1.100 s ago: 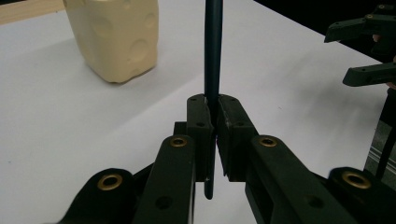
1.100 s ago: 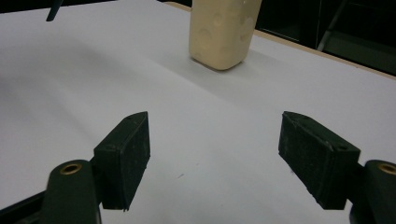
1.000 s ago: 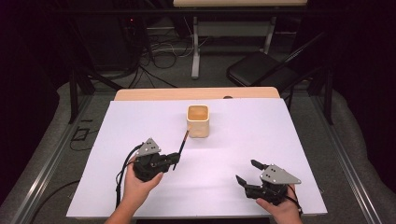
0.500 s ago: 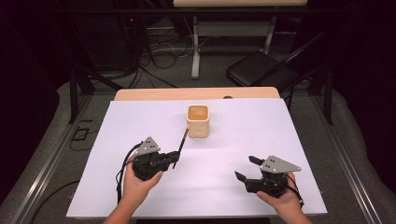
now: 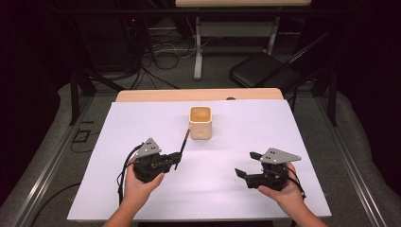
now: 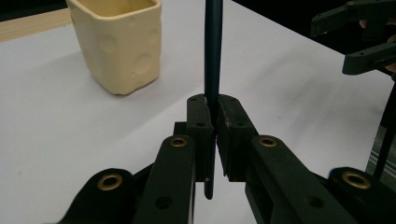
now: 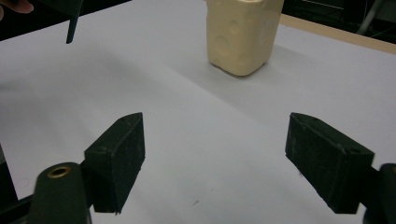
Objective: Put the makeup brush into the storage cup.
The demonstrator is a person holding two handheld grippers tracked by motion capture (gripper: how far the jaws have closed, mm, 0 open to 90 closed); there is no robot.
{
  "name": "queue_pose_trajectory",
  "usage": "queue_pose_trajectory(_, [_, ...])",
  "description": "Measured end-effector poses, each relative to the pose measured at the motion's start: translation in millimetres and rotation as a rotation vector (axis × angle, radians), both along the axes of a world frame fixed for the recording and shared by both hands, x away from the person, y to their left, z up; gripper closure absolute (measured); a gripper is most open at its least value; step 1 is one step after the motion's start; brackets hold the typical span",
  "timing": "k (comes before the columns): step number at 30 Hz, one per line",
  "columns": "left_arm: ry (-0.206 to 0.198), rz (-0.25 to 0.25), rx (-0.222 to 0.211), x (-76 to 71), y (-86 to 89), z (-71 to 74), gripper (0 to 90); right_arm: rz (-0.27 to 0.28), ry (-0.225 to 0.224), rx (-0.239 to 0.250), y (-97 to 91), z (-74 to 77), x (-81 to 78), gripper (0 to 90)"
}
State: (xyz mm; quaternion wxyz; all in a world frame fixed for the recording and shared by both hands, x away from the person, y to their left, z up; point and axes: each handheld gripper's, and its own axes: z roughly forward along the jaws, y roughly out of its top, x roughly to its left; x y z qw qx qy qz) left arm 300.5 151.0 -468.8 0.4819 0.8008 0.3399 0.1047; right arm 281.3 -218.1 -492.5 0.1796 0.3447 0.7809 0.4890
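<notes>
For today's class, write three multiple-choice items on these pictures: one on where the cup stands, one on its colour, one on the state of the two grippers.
1. Where does the cup stand?
A. on the white table top, beyond both grippers
B. on the floor
C. on the folding chair

2. What colour is the cup?
A. red
B. pale yellow
C. blue

3. How do the grippers stand?
A. both open
B. both shut on the stick
C. the left gripper shut on a thin dark stick, the right gripper open

Answers:
1 A, the high view shows it on the white top, past the hands.
2 B, both gripper views show cream-yellow walls.
3 C, the left jaws clamp the stick; the right jaws stand wide apart over bare table.
</notes>
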Motion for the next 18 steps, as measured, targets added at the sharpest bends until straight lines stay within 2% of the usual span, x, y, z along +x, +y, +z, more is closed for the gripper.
queue_pose_trajectory(9, [0.003,-0.004,-0.009,-0.4,-2.6,-0.8,83.7,0.012,0.046,0.006,4.6,2.7,8.9,14.0])
queue_pose_trajectory(18, [-0.002,-0.007,-0.021,0.0,-6.2,-1.7,83.7,0.01,0.063,0.009,9.4,4.9,17.1,12.1])
